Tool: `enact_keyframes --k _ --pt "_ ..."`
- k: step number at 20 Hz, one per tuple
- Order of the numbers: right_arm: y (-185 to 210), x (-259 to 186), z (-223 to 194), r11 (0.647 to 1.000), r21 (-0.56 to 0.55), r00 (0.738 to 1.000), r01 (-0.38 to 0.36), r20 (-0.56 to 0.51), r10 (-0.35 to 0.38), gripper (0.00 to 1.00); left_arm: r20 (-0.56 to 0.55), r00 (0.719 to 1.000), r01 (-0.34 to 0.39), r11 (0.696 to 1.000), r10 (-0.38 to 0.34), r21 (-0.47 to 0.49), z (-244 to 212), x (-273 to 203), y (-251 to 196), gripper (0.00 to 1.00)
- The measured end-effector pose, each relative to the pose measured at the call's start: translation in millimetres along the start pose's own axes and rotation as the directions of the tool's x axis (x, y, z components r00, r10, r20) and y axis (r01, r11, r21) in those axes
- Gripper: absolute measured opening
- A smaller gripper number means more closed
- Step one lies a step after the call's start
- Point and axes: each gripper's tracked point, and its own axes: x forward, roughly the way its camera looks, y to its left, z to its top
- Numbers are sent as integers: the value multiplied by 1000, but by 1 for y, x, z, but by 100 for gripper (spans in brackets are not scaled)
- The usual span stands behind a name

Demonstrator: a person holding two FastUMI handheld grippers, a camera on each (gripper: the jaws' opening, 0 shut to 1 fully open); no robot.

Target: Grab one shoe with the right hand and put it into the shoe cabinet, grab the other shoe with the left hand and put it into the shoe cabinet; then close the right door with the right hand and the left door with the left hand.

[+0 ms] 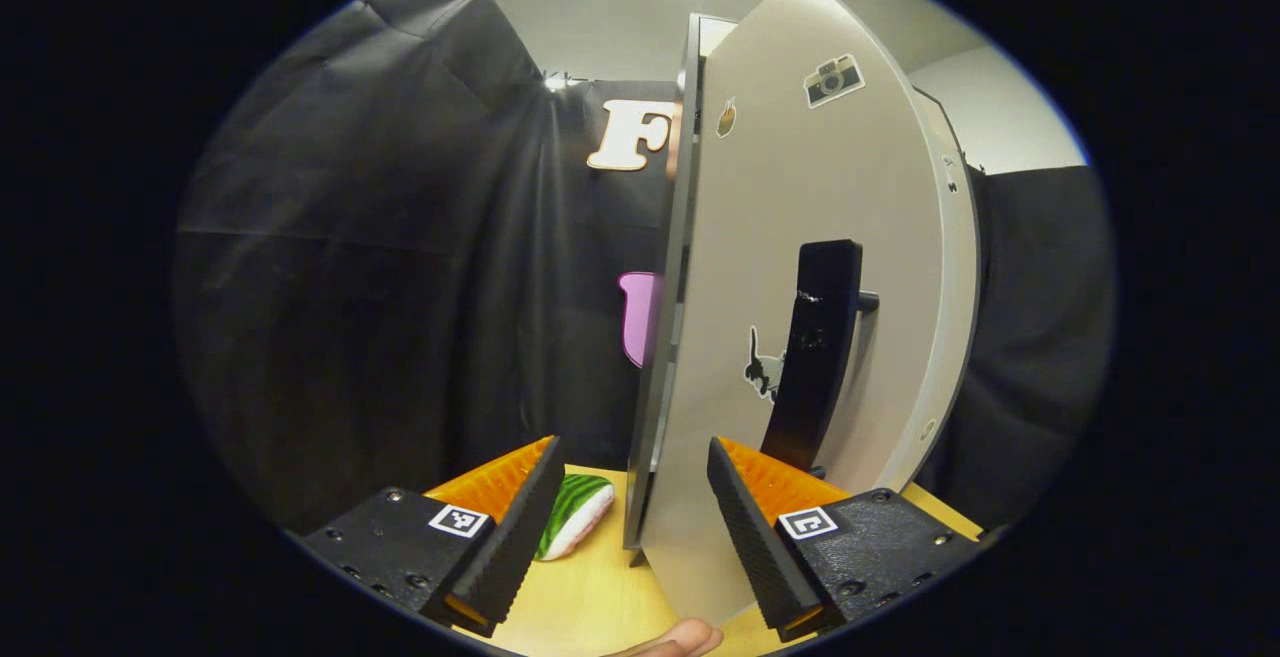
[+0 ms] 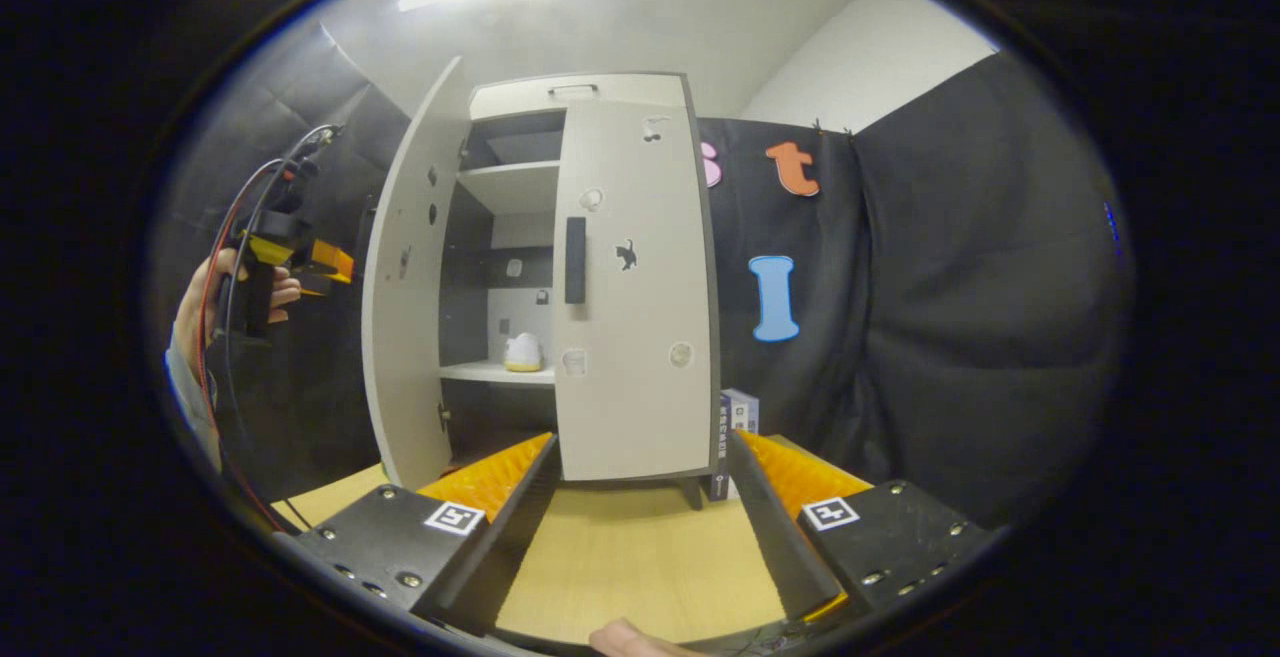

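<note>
The left tool (image 1: 632, 512) gapes wide over the pale wooden surface (image 1: 590, 597), the tall grey cabinet's left door (image 1: 800, 267) standing open just ahead between its fingers. The right tool (image 2: 640, 507) is wide too, empty. Beyond it the right door (image 2: 635, 297) is shut; farther in, a white shoe (image 2: 522, 351) sits on the shelf (image 2: 490, 372).

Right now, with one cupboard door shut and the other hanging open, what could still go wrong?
1. The left door stands wide open, and the left gripper sits at its edge with jaws open. A push there could glance off.
2. The black handle is on the door's outer face; the gripper might snag it.
3. A white shoe sits on the shelf. If it lies near the front, the closing door could hit it.
</note>
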Motion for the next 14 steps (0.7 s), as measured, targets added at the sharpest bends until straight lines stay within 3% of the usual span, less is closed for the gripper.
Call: enact_keyframes --k 7,9,10,12,14 --pt "-15 3 1 1000 16 1000 23 -2 -23 100 24 1000 9 1000 -10 21 3 16 -44 90" --pt "-15 3 3 1000 17 1000 22 3 -22 100 21 998 53 998 -54 30 -1 25 -63 85" --pt "-14 5 5 1000 12 1000 18 7 -18 100 15 996 83 996 -83 37 -7 29 -81 90" --pt "-17 7 7 1000 0 1000 27 8 -27 100 -2 990 138 989 -138 43 -20 36 -115 85" --pt "-20 12 8 999 -1 999 38 5 -38 100 -30 985 171 985 -170 34 -36 38 -139 93"
